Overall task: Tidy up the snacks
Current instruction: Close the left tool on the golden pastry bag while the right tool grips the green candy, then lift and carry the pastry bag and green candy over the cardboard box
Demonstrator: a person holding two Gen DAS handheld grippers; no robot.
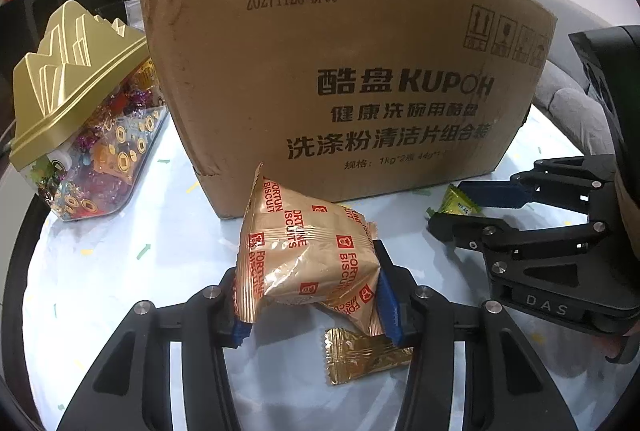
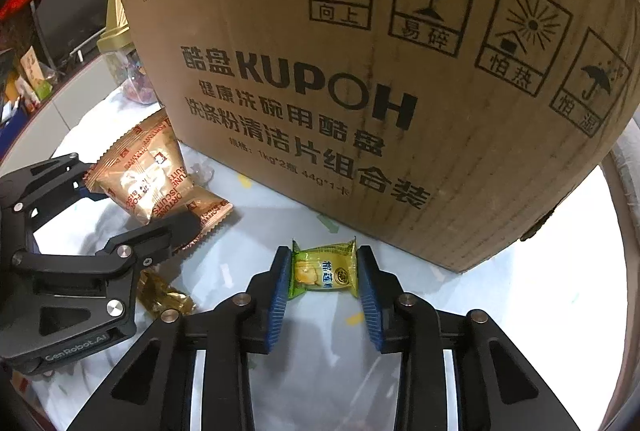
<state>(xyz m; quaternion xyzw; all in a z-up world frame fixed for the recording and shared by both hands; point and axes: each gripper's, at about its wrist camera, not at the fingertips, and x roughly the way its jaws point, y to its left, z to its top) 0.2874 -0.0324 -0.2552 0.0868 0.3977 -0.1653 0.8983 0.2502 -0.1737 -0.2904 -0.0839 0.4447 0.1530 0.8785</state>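
Observation:
My left gripper (image 1: 316,305) is shut on a tan Fortune Biscuits packet (image 1: 304,255) and holds it in front of the big KUPOH cardboard box (image 1: 344,79). A small gold wrapped candy (image 1: 362,355) lies on the table under it. My right gripper (image 2: 324,283) has its blue pads on both sides of a small green candy packet (image 2: 324,269) lying on the table by the box (image 2: 360,71); the pads touch its ends. The left gripper (image 2: 136,211), the biscuit packet (image 2: 152,175) and the gold candy (image 2: 164,297) also show in the right wrist view. The right gripper (image 1: 448,209) shows in the left wrist view.
A clear candy jar with a gold lid (image 1: 76,111) stands left of the box. The round table (image 1: 120,311) has a pale patterned cloth and a dark rim. A grey sofa (image 1: 568,99) is behind at right.

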